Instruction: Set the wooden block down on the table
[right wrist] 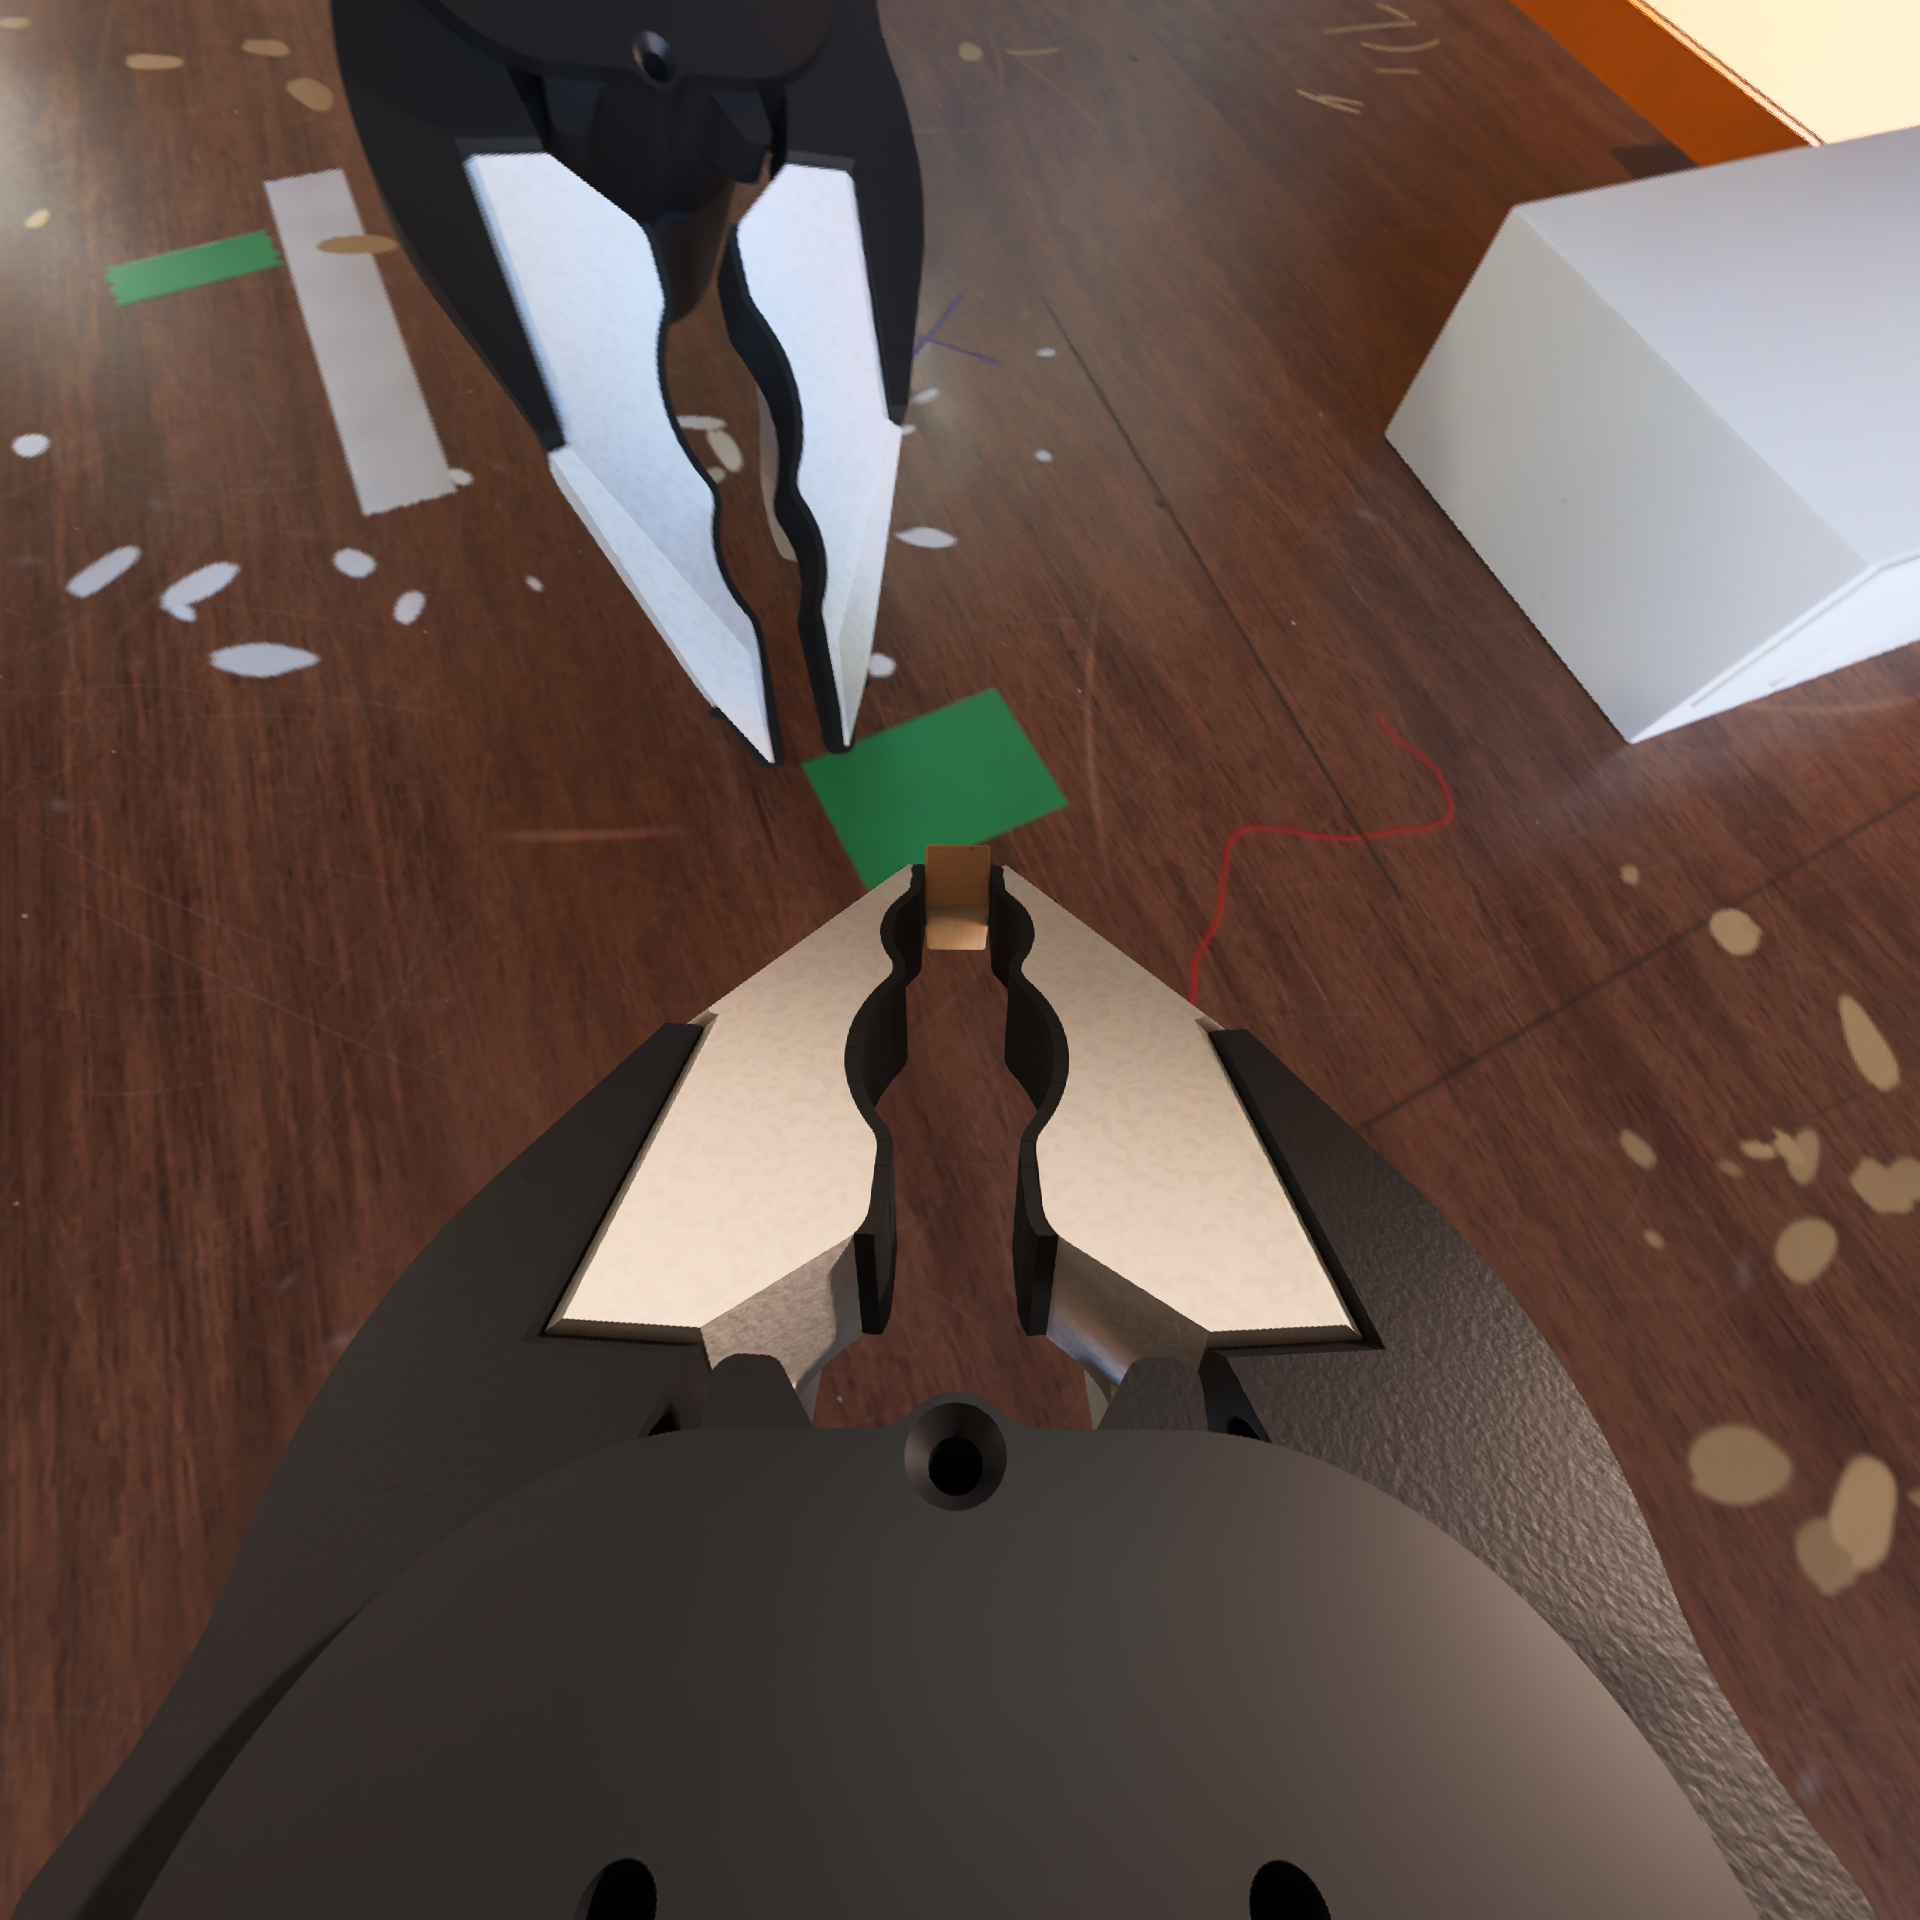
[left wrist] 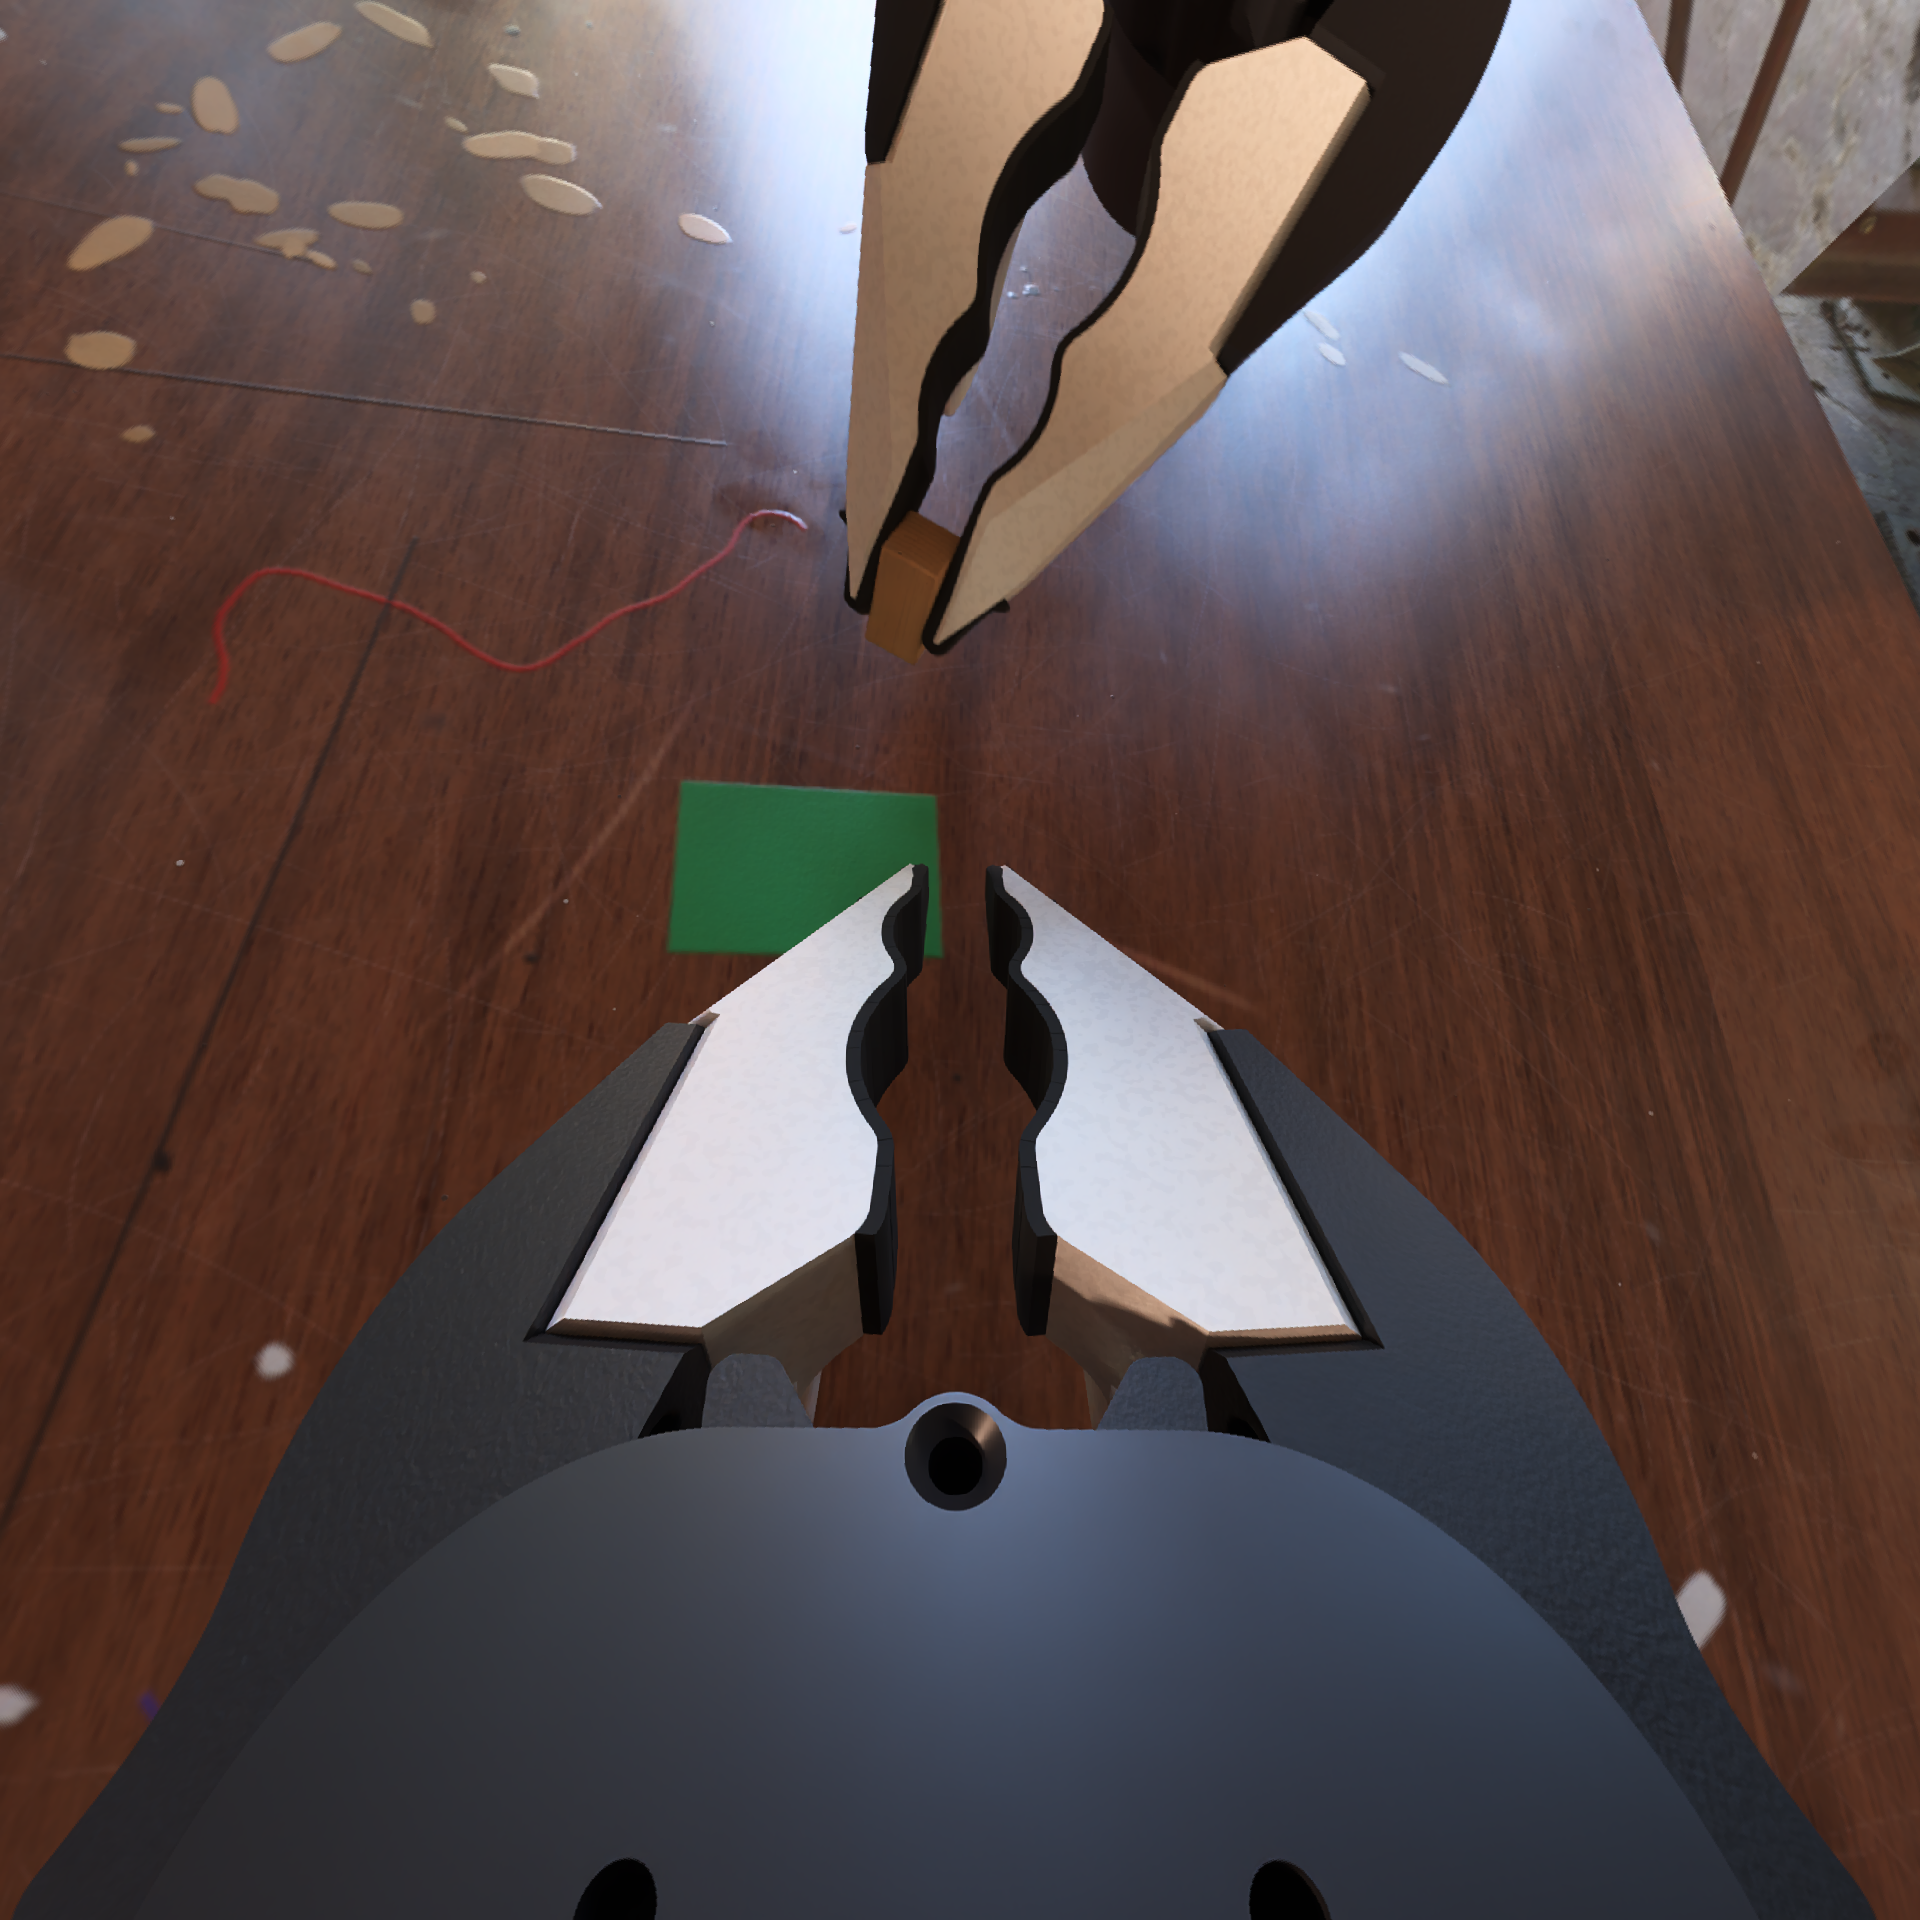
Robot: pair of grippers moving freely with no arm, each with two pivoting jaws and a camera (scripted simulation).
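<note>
The small wooden block [right wrist: 956,899] is clamped between the fingertips of my right gripper [right wrist: 958,881], just short of a green patch [right wrist: 935,779] on the dark wooden table [right wrist: 312,987]. In the left wrist view the right gripper [left wrist: 906,621] points down from above with the block [left wrist: 912,587] in its tips, beyond the green patch [left wrist: 790,868]. I cannot tell whether the block touches the table. My left gripper [left wrist: 956,878] is empty, its jaws a narrow gap apart, with the tips over the patch's near right corner. It also shows in the right wrist view [right wrist: 802,748].
A white box [right wrist: 1662,436] stands at the right. A red thread [left wrist: 468,623] lies left of the block. A pale tape strip [right wrist: 353,343], a green tape strip [right wrist: 192,268] and paint flecks mark the table. The table edge [left wrist: 1766,312] runs along the right.
</note>
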